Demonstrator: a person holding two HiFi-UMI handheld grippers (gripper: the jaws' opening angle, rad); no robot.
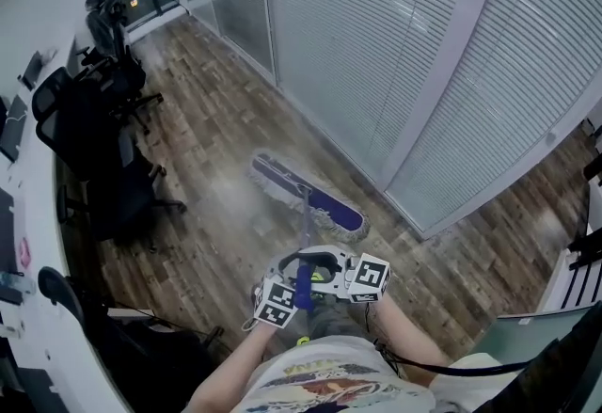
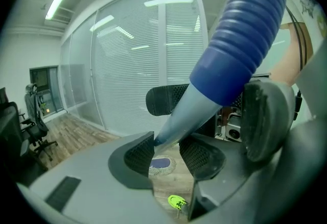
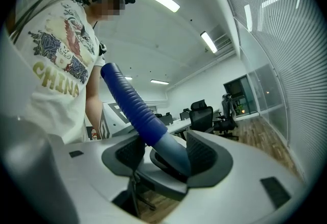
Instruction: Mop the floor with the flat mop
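The mop handle (image 1: 307,218) is clamped in the jaws of the left gripper (image 2: 166,150) and right gripper (image 3: 164,159) for steering. The mop head (image 1: 308,198) is apparently laid flat on the floor (image 1: 216,148) beside the glass wall (image 1: 395,44).

The flat mop head (image 1: 306,198) is blurring at its far left end; its handle (image 2: 245,39) is running off the left gripper view's top.

I am gripping the mop handle (image 1: 307,225) between the jaws of my left gripper (image 2: 166,147) and my right gripper (image 3: 164,152), which are sitting side by side. The mop head (image 1: 308,196) is lying on the floor (image 1: 216,129) ahead of me, near the glass partition (image 1: 404,44) on its right. Office chairs (image 1: 99,148) are standing at the left, along the desk (image 1: 28,204).
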